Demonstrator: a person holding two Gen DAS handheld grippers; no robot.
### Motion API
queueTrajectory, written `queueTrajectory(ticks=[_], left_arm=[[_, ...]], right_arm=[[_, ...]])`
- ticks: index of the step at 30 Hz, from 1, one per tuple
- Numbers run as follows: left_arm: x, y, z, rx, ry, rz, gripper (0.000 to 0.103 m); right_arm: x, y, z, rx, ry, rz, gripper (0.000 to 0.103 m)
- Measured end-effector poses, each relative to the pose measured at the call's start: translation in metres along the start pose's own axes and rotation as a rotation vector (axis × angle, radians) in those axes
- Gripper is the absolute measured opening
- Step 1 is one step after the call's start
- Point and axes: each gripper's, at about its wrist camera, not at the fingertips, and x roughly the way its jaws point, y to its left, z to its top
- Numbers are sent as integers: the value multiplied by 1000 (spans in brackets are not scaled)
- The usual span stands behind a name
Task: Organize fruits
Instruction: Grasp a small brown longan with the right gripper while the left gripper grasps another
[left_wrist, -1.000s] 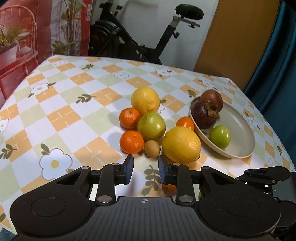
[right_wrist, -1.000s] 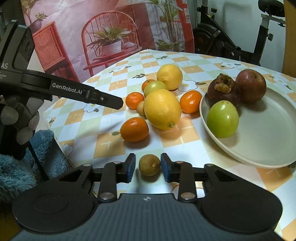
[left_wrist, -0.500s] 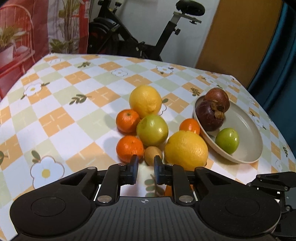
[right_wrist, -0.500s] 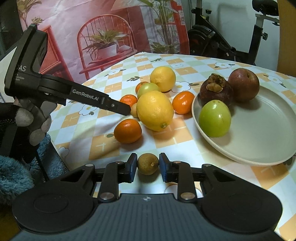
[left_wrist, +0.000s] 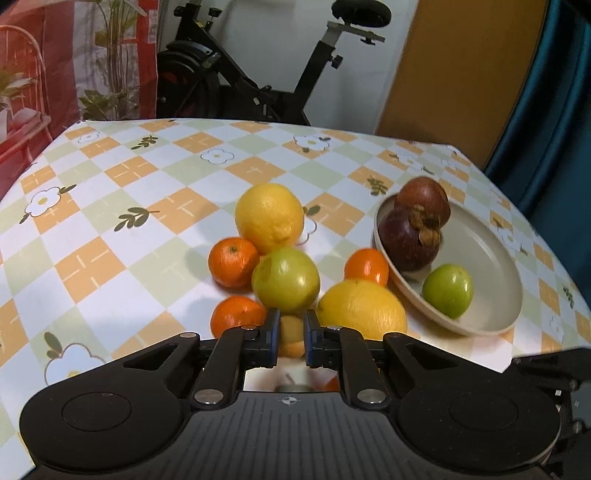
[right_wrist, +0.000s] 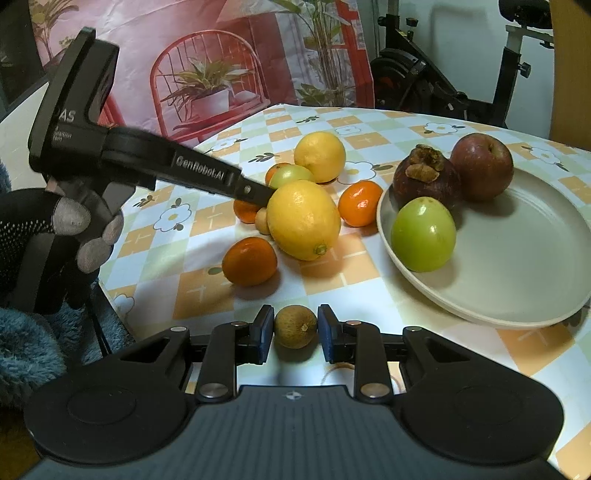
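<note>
A beige plate (left_wrist: 491, 254) (right_wrist: 524, 258) holds two dark mangosteens (left_wrist: 408, 236) and a green fruit (left_wrist: 447, 290) (right_wrist: 423, 234). Beside it on the checked cloth lie two lemons (left_wrist: 269, 216) (left_wrist: 362, 310), a green apple (left_wrist: 286, 278) and mandarins (left_wrist: 232, 262). My left gripper (left_wrist: 290, 334) has its jaws narrowed around a small brown longan (left_wrist: 290, 328) in the pile. My right gripper (right_wrist: 295, 328) has its jaws close on either side of a second brown longan (right_wrist: 295, 326) near the table's front edge; contact is not clear.
The left gripper's body (right_wrist: 147, 162) and the gloved hand (right_wrist: 55, 236) reach in from the left in the right wrist view. A loose mandarin (right_wrist: 249, 261) lies in front of the near lemon (right_wrist: 303, 219). An exercise bike (left_wrist: 266, 70) stands behind the table.
My left gripper moved forward into the pile and its jaws narrowed around the small brown longan. My right gripper stayed around its longan, jaws closing in slightly.
</note>
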Motion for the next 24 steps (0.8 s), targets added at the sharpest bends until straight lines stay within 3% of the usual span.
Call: queueTrajectory(ticks=[6, 10, 15, 24], left_arm=[[-8, -1, -13, 29, 59, -10, 14], [-12, 8, -22, -7, 96, -12, 14], [-24, 13, -19, -32, 36, -34, 15], [-12, -5, -8, 64, 0, 29, 15]], right_arm=[[1, 0, 1, 2, 0, 2, 28], [0, -1, 0, 3, -2, 0, 28], [0, -2, 0, 9, -4, -6, 28], [-1, -2, 1, 12, -5, -12, 28]])
